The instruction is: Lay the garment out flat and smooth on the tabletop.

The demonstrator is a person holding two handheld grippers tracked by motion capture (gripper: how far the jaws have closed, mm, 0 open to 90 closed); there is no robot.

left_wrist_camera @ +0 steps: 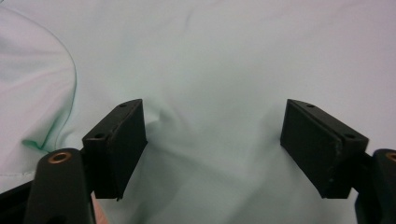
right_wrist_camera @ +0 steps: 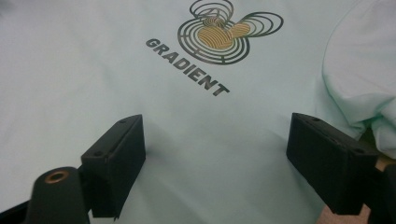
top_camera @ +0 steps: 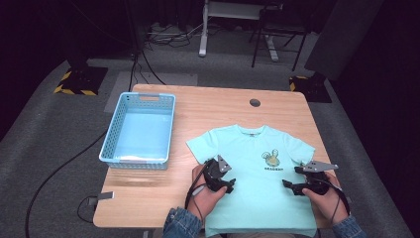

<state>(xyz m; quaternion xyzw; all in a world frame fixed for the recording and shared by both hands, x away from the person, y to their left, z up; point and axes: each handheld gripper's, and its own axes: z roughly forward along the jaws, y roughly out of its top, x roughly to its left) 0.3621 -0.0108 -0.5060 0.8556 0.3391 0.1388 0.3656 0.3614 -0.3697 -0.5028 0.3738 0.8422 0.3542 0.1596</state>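
grey carpet [top_camera: 59, 124], dark room

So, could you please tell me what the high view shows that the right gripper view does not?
The high view alone takes in the blue basket on the wooden table, the whole mint T-shirt, both hands, and the left gripper. The right gripper view alone makes the word GRADIENT under the ring-pattern print readable, with its own two black jaws standing wide apart over plain fabric, and a bunched sleeve close by. Both show the T-shirt's printed chest and the right gripper, open, gripping nothing.
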